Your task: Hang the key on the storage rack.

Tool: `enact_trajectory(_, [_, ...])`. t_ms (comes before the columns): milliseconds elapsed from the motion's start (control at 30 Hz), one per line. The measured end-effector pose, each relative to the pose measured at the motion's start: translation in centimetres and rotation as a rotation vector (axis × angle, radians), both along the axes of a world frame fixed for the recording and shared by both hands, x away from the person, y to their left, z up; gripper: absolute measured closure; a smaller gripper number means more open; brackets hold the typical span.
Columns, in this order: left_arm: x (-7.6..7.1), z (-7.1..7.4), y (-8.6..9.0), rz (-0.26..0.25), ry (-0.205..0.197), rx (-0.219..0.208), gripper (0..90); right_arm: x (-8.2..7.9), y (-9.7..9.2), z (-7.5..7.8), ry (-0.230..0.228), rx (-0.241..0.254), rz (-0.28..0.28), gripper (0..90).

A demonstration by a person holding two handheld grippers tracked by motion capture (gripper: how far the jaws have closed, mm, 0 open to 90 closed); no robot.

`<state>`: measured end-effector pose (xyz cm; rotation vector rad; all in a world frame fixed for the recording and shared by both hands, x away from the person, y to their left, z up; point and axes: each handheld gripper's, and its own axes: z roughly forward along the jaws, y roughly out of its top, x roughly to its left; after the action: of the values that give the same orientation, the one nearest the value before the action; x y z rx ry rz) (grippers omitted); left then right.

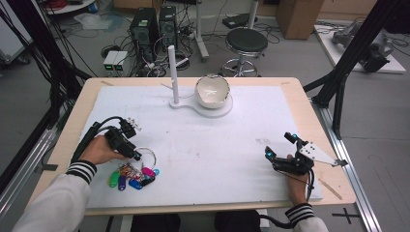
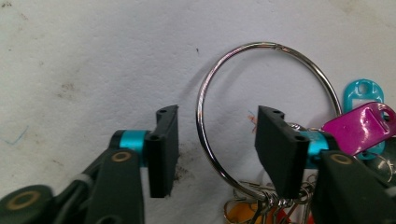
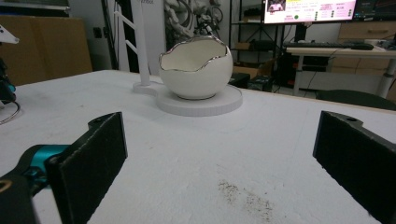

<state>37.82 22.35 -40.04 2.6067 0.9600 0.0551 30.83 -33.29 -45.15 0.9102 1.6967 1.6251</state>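
High view: the left tongs (image 1: pixel 137 153) reach down to the key ring (image 1: pixel 146 157) lying at the tabletop's (image 1: pixel 232 140) near left, its coloured tags (image 1: pixel 133 178) fanned beside it. Left gripper view: the jaws stand half-open astride the ring's wire, not yet pressing it, apparently placed to pinch it. Right gripper view: the right tongs (image 3: pixel 219 168) rest wide and empty, facing the bowl (image 3: pixel 196 67).

A lab: computer towers (image 1: pixel 153 30), floor cables (image 1: pixel 198 19), monitor (image 3: pixel 310 10).
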Motion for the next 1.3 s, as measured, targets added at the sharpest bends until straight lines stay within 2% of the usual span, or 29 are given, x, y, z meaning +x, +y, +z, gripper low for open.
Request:
enact_trajectory(33, [0.0,0.0,0.0,0.002,0.004,-0.005,52.0,0.0,0.0,0.0,0.000,0.000,0.000,2.4])
enact_trajectory(100, [-0.1,0.0,0.0,0.004,0.003,-0.010,60.4,0.0,0.0,0.0,0.001,0.001,0.001,2.4])
enact_trajectory(133, [-0.1,0.1,0.0,-0.008,0.006,-0.001,60.4,0.0,0.0,0.0,0.001,0.001,0.001,2.4])
enact_trajectory(200, [-0.2,0.1,0.0,0.007,0.002,-0.008,68.2,0.0,0.0,0.0,0.002,0.001,0.001,2.4])
enact_trajectory(233, [-0.2,0.2,0.0,0.007,-0.003,-0.006,68.2,0.0,0.0,0.0,0.002,0.001,0.001,2.4])
enact_trajectory(267, [-0.2,0.3,0.1,0.009,-0.012,-0.007,74.6,0.0,0.0,0.0,0.003,0.002,0.001,2.4])
enact_trajectory(300, [-0.2,0.3,0.2,0.006,-0.013,-0.009,74.6,0.0,0.0,0.0,0.003,0.002,0.001,2.4])
enact_trajectory(333, [-0.3,0.4,0.2,0.020,-0.018,-0.017,80.8,0.0,0.0,0.0,0.007,0.003,0.001,2.4])
enact_trajectory(367, [-0.2,0.5,0.3,0.017,-0.020,-0.016,81.4,0.0,0.0,0.0,-0.005,-0.001,-0.001,2.4])
enact_trajectory(467, [-0.3,0.6,0.4,0.001,-0.012,-0.022,84.9,0.0,0.0,0.0,0.001,0.003,0.002,2.4])
enact_trajectory(500, [-0.3,0.6,0.3,0.001,-0.015,-0.029,84.9,0.0,0.0,0.0,0.001,0.003,0.002,2.4])
enact_trajectory(567, [-0.4,0.7,0.2,-0.024,-0.018,-0.011,85.3,0.0,0.0,0.0,0.005,0.002,0.002,2.4])
enact_trajectory(800, [-0.6,1.5,0.1,-0.047,-0.047,-0.024,85.9,0.0,0.0,0.0,0.001,0.002,0.004,2.4])
enact_trajectory(933, [-0.7,2.2,0.2,-0.036,-0.087,-0.041,86.1,0.0,0.0,0.0,-0.001,0.001,0.004,2.4])
enact_trajectory(1000, [-0.8,2.4,0.3,-0.010,-0.097,-0.078,86.2,0.0,0.0,0.0,0.000,-0.001,0.002,2.4])
enact_trajectory(1133, [-0.8,3.1,0.7,0.000,-0.131,-0.101,86.4,0.0,0.0,0.0,-0.001,-0.001,0.003,2.4])
enact_trajectory(1300, [-0.7,4.7,0.7,-0.005,-0.210,-0.116,86.7,0.0,0.1,0.0,-0.002,-0.001,0.004,2.4])
